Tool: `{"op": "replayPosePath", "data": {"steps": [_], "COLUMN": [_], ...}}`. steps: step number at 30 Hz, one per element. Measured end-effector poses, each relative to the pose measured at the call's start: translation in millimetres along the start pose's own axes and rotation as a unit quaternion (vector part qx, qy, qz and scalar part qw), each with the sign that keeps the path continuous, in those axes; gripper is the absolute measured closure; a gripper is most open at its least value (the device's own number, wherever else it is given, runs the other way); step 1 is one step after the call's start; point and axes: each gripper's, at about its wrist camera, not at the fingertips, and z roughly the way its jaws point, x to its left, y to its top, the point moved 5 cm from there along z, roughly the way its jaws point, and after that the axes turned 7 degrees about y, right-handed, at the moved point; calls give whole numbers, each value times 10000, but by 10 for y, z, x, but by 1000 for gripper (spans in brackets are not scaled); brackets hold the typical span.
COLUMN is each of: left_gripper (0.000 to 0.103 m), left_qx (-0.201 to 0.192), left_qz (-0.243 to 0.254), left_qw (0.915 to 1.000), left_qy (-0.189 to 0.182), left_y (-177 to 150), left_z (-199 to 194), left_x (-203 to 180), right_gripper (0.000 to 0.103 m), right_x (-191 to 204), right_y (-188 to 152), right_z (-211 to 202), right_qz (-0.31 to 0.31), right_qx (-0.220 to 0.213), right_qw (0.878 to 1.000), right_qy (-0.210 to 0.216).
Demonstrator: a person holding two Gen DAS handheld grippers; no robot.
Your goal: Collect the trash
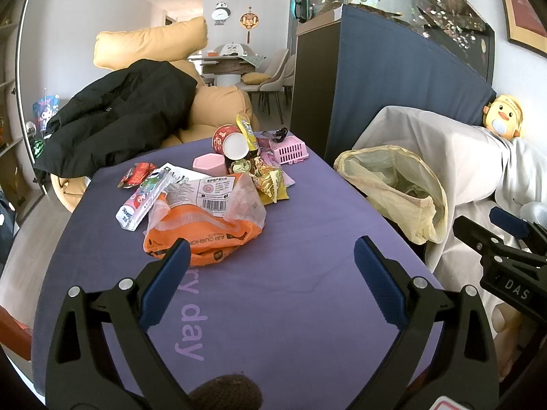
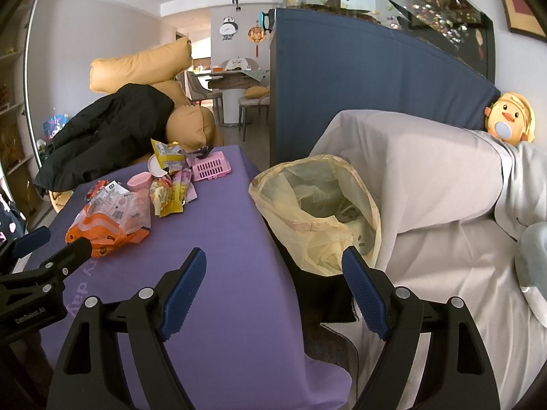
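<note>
The orange bag (image 1: 205, 239) lies just ahead-left of the left hand-held gripper (image 1: 270, 266), the nearer one, both its and the right hand-held gripper (image 2: 273, 273) fingers apart, empty

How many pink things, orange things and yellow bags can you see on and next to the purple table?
Pink: 2, a pink basket and a pink box.
Orange: 1, an orange plastic bag.
Yellow bags: 1, the yellow bin bag beside the table.
Total: 4

left gripper (image 1: 271, 256) agape, right gripper (image 2: 273, 266) agape
</note>
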Motion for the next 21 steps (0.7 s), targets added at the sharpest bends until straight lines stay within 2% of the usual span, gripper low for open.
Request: {"op": "replayPosePath", "data": {"steps": [11,18,21], "left_gripper": [11,11,11], "left_qx": [26,8,270], "left_qz": [-108,-107,-294], "left_qw": [9999,9998,9988], "left_qy": [-125,-137,-295], "left_y": [18,158,243], "left_z": [45,336,571], "left_x": [21,313,577], "right_gripper": [25,25,25], "right_x": [-54,-142,-123], "right_y": [22,227,334], "right_z": [65,417,620], "right_qz": [4,-219,-273], "right_qx": [21,109,223], "right_qw": [10000,9997,9994], "right_qy": [-19,-99,-11]}}
